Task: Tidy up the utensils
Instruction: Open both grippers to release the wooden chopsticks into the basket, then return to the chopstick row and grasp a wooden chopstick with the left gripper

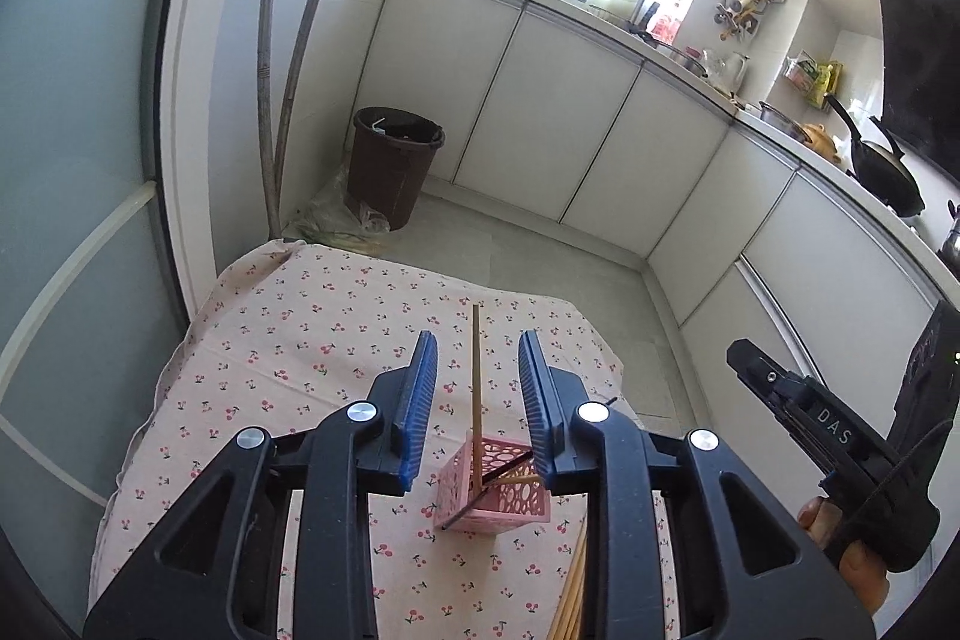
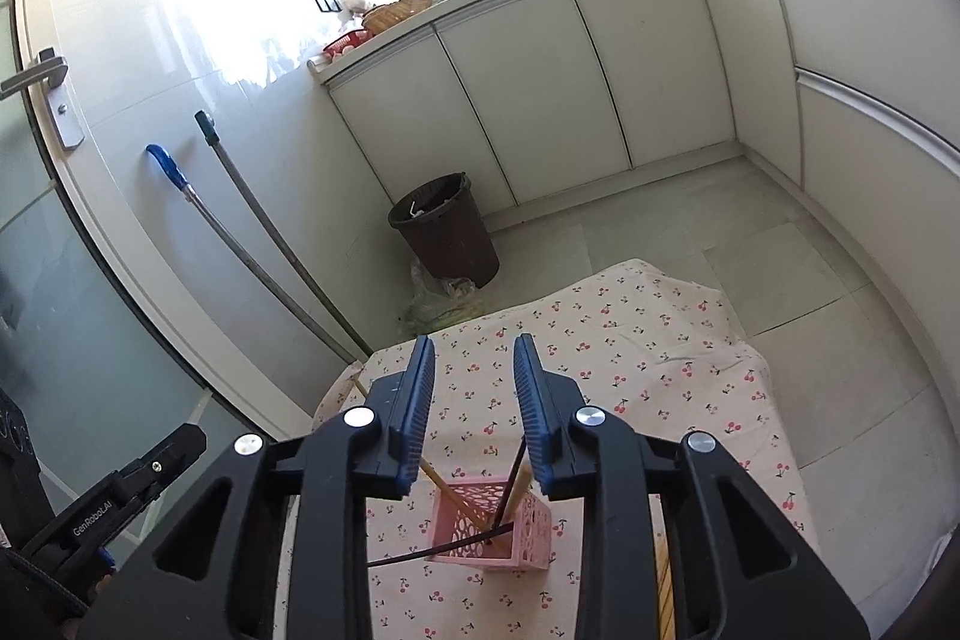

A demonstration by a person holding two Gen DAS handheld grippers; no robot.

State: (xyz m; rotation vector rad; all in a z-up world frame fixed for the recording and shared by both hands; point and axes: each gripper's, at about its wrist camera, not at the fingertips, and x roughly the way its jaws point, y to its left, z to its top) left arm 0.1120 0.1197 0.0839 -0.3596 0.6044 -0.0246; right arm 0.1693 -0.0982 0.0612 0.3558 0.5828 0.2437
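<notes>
On the bench point(image 1: 288, 328), which is draped in a pale pink cloth printed with small red cherries, stands a pink square plastic utensil basket with a perforated oval pattern point(image 1: 498, 502). It sits near the front part of the bench, below and between the fingers of both tools. Inside it a long tan wooden chopstick point(image 1: 476, 388) leans up and away toward the far edge, and a thin dark chopstick point(image 1: 486, 490) lies slanted across the basket's rim with its end poking out past the near corner. In the right wrist view the same basket point(image 2: 510, 532) holds the tan stick point(image 2: 447, 490) leaning left and the dark stick point(image 2: 420, 555) jutting out to the left.

A bundle of light wooden chopsticks point(image 1: 573, 586) lies on the cloth just right of the basket, partly hidden behind the tool.

The left hand-held gripper point(image 1: 477, 388) is released, its blue ribbed pads spread wide with nothing between them. The right hand-held gripper point(image 2: 474, 394) is likewise released and empty, hovering above the basket.

Beyond the bench, a brown plastic waste bin point(image 1: 393, 166) stands on the floor near white cabinet doors point(image 1: 540, 100).
</notes>
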